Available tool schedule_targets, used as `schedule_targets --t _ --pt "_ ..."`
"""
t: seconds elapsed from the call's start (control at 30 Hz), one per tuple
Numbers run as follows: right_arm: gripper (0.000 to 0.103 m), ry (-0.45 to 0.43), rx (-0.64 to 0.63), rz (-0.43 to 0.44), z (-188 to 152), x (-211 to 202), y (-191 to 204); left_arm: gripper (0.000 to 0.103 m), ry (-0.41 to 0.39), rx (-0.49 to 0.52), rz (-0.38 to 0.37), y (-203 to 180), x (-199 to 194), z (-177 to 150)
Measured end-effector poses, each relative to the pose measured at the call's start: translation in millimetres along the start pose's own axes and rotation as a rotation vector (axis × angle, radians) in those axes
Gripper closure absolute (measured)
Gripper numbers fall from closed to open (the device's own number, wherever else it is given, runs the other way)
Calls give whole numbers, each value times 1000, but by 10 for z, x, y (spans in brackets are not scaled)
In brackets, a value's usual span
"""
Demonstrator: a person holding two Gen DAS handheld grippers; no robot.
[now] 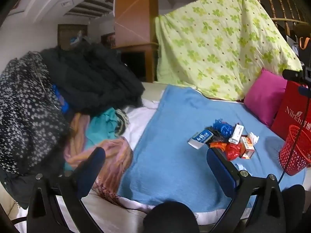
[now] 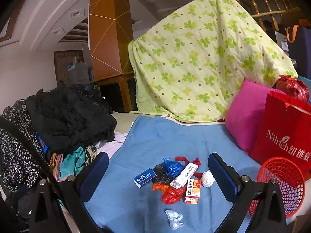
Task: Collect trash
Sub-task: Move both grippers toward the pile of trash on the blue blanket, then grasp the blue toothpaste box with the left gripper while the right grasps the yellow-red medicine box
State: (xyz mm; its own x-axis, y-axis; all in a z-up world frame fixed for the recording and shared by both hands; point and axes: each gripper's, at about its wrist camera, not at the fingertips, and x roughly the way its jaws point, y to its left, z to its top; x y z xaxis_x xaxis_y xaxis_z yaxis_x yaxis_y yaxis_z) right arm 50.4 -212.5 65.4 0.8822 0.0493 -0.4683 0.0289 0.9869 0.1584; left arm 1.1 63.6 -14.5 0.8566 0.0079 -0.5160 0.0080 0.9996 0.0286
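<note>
Both tools spread wide, nothing betw. pads: left tool [image 1: 155,155], right tool [image 2: 158,167]. Trash pile [image 2: 173,178] lies on blue blanket [image 2: 155,136], near red mesh basket [image 2: 281,184] at right.

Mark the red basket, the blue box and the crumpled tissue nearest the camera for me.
red basket [image 2: 280,176]: right wrist view, on its mesh wall.
blue box [image 2: 144,177]: right wrist view, on its printed face.
crumpled tissue [image 2: 174,218]: right wrist view, on its middle.
</note>
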Motion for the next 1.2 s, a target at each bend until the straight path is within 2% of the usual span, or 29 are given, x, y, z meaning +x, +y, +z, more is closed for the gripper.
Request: schedule_targets --t 0.23,0.37,0.5,0.57,0.73,0.83,0.93,1.07,1.2 --pt "0 61 25 11 -143 129 -164 0 52 16 -52 -171 367 -130" --pt "0 91 42 40 -284 226 -427 0 103 22 -85 -348 674 -202" --pt "0 159 129 86 -425 401 -846 0 150 63 -114 -607 914 -276" --pt "0 171 156 98 -486 526 -1022 0 167 83 -152 -797 1024 -328" --pt "0 292 261 155 -722 1028 -1352 0 229 109 -220 -1155 1259 -407" --pt "10 366 244 165 -848 1424 -1390 0 268 120 -265 -1332 1443 -448" --pt "17 424 201 112 -951 1828 -1439 0 267 167 -239 -1405 1703 -398" --pt "22 522 231 61 -1099 2344 -1562 0 263 197 -160 -1344 2199 -175" --pt "22 558 247 43 -1215 2550 -1595 0 266 229 -182 -1431 2668 16"
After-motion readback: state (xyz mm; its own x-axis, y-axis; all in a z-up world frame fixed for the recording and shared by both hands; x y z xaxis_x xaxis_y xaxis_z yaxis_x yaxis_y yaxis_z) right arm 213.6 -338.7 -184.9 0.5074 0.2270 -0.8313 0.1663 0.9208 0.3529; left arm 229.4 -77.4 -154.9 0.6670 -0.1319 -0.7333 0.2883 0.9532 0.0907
